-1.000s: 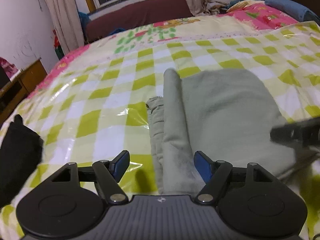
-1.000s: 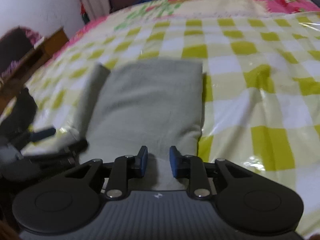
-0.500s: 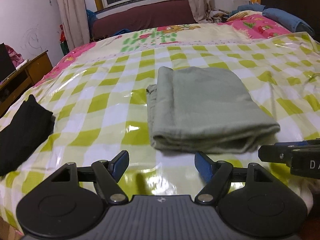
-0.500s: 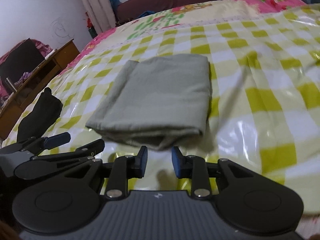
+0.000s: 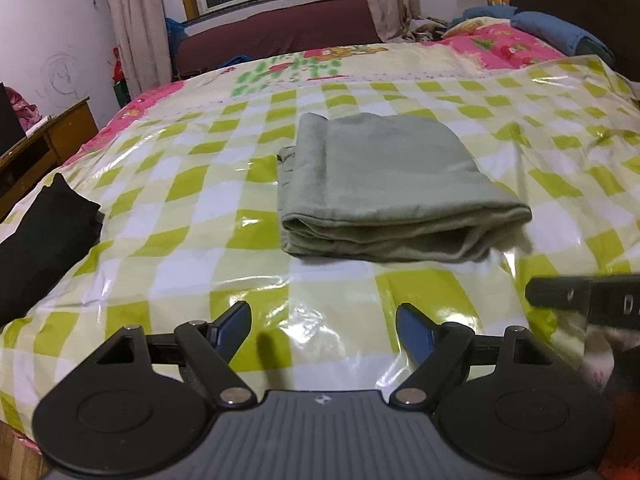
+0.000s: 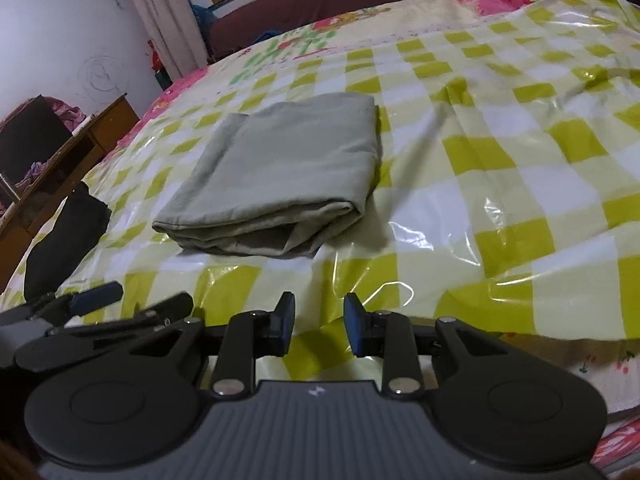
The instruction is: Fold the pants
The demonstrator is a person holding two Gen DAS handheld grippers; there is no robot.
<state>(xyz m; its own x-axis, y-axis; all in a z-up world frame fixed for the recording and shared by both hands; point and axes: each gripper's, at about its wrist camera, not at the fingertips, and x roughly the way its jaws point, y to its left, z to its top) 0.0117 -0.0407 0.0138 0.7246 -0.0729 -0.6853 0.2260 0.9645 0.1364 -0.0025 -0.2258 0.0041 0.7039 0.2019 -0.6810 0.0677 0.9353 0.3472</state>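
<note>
The grey-green pants (image 5: 384, 184) lie folded into a compact rectangle on the bed (image 5: 192, 208), on its shiny green-and-white checked plastic cover, roughly in the middle of the near half. Neither tool touches them. The left hand-held gripper (image 5: 323, 326) hangs over bare cover just short of the pants' near folded edge, its jaws wide and empty; they have just been opening further, with nothing between them. The right hand-held gripper (image 6: 319, 324) sits beside it, also short of the bundle, its jaws narrow but parted, with only the cover visible through the gap. A black folded garment (image 5: 40, 240) rests well apart at the left edge of the bed.

The fold looks finished, so the step in hand appears to be the release and retreat. To do it well, both tools should come away straight and level, without dragging a finger across the near edge, where the layers gape a little and could be pulled open. The left side of the bundle is less tidy: a rolled strip and a small crumpled end stick out past the top layer. If a touch-up is wanted, the wide left jaws suit a flat press or a tuck along that side better than a pinch, while the right tool steadies the opposite corner. The cover is slick and wrinkled, so any sideways push would likely slide the whole bundle; pressing downward is safer.
</note>
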